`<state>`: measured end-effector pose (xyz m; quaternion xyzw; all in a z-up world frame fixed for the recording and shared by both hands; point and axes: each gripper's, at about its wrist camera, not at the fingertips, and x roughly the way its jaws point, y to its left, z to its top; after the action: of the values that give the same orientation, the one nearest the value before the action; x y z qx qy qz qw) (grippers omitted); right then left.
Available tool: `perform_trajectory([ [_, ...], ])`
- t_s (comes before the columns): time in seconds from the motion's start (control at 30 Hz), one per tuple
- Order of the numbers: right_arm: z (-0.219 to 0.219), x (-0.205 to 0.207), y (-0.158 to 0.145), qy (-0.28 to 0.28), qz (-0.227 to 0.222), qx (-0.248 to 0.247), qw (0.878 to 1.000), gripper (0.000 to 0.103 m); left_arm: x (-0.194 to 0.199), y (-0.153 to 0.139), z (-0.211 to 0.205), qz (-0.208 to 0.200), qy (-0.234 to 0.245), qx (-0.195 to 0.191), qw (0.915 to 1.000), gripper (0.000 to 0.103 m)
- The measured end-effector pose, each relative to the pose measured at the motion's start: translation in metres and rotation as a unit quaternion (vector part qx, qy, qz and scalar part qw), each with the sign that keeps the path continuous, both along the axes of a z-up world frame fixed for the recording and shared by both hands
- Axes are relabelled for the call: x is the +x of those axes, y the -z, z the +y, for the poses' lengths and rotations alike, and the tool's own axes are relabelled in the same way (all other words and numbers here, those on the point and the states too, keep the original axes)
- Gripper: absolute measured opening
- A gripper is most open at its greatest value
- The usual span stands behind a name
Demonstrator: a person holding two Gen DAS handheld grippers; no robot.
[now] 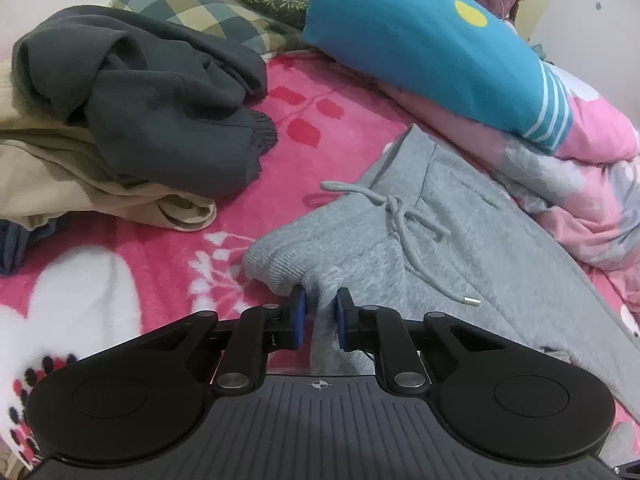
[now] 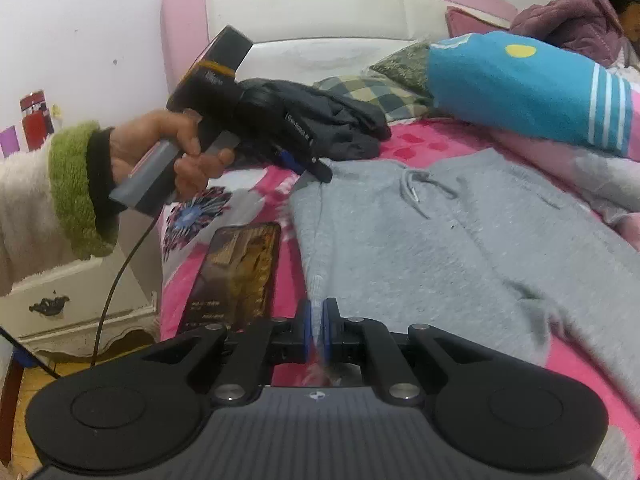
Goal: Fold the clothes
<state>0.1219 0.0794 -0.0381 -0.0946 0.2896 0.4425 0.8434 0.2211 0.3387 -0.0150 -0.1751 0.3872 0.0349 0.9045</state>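
Note:
Grey sweatpants [image 1: 460, 248] with a knotted drawstring [image 1: 400, 216] lie spread on a pink floral blanket [image 1: 312, 120]. My left gripper [image 1: 322, 316] is shut on a pinch of the ribbed waistband at its near corner, and grey cloth fills the gap between the blue pads. In the right wrist view the sweatpants [image 2: 440, 240] stretch away to the right. My right gripper [image 2: 318, 328] is shut on their near left edge, with a thin fold between the pads. That view also shows a hand [image 2: 160, 148] holding the left gripper [image 2: 318, 172] at the waistband corner.
A dark grey garment [image 1: 160, 100] lies on a beige one [image 1: 60, 168] at the left. A blue quilt roll [image 1: 420, 40] and pink bedding [image 1: 592, 152] border the sweatpants on the right. A phone [image 2: 240, 272] lies by the bed's edge, near a white nightstand [image 2: 80, 300] and pink headboard [image 2: 320, 20].

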Motion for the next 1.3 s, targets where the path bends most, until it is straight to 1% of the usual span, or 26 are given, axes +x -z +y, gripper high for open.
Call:
perform_trajectory([
  [0.07, -0.001, -0.002, 0.000, 0.001, 0.010, 0.008, 1.000, 0.006, -0.002, -0.001, 0.001, -0.002, 0.005, 0.010, 0.9999, 0.013],
  [0.2, 0.003, 0.001, 0.009, 0.002, 0.024, 0.004, 1.000, 0.006, 0.004, 0.011, 0.008, 0.016, 0.000, -0.007, 0.9999, 0.014],
  [0.27, 0.006, 0.003, 0.021, 0.012, 0.032, -0.003, 0.999, 0.006, 0.005, 0.017, 0.010, 0.019, -0.001, -0.017, 0.9997, 0.016],
  [0.33, 0.004, 0.005, 0.030, 0.028, 0.045, -0.007, 0.999, 0.008, 0.001, 0.017, 0.009, 0.015, -0.003, -0.017, 0.9997, 0.025],
  [0.37, 0.000, 0.003, 0.027, 0.033, 0.049, 0.000, 0.998, 0.011, -0.003, 0.015, 0.008, 0.011, -0.005, -0.013, 0.9998, 0.026],
  [0.4, -0.003, 0.000, 0.024, 0.037, 0.052, 0.006, 0.998, 0.015, -0.007, 0.012, 0.007, 0.006, -0.007, -0.009, 0.9999, 0.031],
  [0.43, -0.008, -0.005, 0.019, 0.038, 0.050, 0.010, 0.998, 0.026, -0.013, 0.008, 0.004, -0.003, -0.009, 0.000, 1.0000, 0.034],
  [0.47, -0.014, -0.011, 0.014, 0.040, 0.045, 0.013, 0.998, 0.036, -0.021, 0.002, 0.001, -0.013, -0.012, 0.010, 0.9998, 0.034],
  [0.53, -0.031, -0.027, 0.005, 0.045, 0.033, 0.018, 0.998, 0.043, -0.035, -0.009, -0.005, -0.035, -0.019, 0.030, 0.9988, 0.035],
  [0.57, -0.041, -0.035, 0.000, 0.049, 0.030, 0.019, 0.998, 0.043, -0.043, -0.014, -0.011, -0.047, -0.014, 0.039, 0.9981, 0.036],
  [0.63, -0.064, -0.050, -0.007, 0.068, 0.034, 0.019, 0.997, 0.043, -0.063, -0.021, -0.033, -0.064, 0.016, 0.053, 0.9964, 0.040],
  [0.67, -0.079, -0.056, -0.010, 0.085, 0.036, 0.016, 0.996, 0.043, -0.073, -0.025, -0.044, -0.072, 0.033, 0.060, 0.9950, 0.041],
  [0.7, -0.093, -0.062, -0.013, 0.101, 0.038, 0.014, 0.994, 0.043, -0.083, -0.028, -0.056, -0.080, 0.050, 0.067, 0.9933, 0.044],
  [0.73, -0.111, -0.069, -0.016, 0.126, 0.038, 0.014, 0.991, 0.043, -0.095, -0.030, -0.072, -0.085, 0.073, 0.069, 0.9912, 0.048],
  [0.8, -0.147, -0.084, -0.024, 0.174, 0.038, 0.013, 0.984, 0.043, -0.115, -0.030, -0.102, -0.090, 0.115, 0.063, 0.9872, 0.053],
  [0.87, -0.183, -0.097, -0.031, 0.234, 0.027, 0.008, 0.972, 0.043, -0.133, -0.026, -0.132, -0.097, 0.153, 0.052, 0.9821, 0.055],
  [0.9, -0.201, -0.102, -0.034, 0.265, 0.021, 0.005, 0.964, 0.044, -0.140, -0.023, -0.146, -0.097, 0.172, 0.047, 0.9792, 0.056],
  [0.97, -0.234, -0.112, -0.038, 0.321, 0.018, 0.007, 0.947, 0.047, -0.151, -0.012, -0.176, -0.083, 0.205, 0.021, 0.9750, 0.057],
  [1.07, -0.283, -0.130, -0.041, 0.396, 0.038, 0.037, 0.917, 0.047, -0.158, 0.007, -0.212, -0.054, 0.238, -0.043, 0.9688, 0.057],
  [1.17, -0.321, -0.151, -0.040, 0.446, 0.057, 0.086, 0.889, 0.048, -0.156, 0.020, -0.239, -0.030, 0.248, -0.098, 0.9633, 0.057],
  [1.2, -0.334, -0.158, -0.039, 0.463, 0.065, 0.103, 0.878, 0.048, -0.154, 0.023, -0.245, -0.024, 0.245, -0.117, 0.9620, 0.057],
  [1.23, -0.348, -0.166, -0.037, 0.483, 0.074, 0.121, 0.864, 0.052, -0.151, 0.026, -0.248, -0.017, 0.236, -0.138, 0.9618, 0.058],
  [1.27, -0.360, -0.173, -0.035, 0.506, 0.080, 0.135, 0.848, 0.065, -0.146, 0.028, -0.251, -0.011, 0.224, -0.160, 0.9613, 0.059],
  [1.3, -0.376, -0.183, -0.033, 0.536, 0.087, 0.151, 0.826, 0.070, -0.144, 0.029, -0.252, -0.006, 0.210, -0.180, 0.9609, 0.066],
])
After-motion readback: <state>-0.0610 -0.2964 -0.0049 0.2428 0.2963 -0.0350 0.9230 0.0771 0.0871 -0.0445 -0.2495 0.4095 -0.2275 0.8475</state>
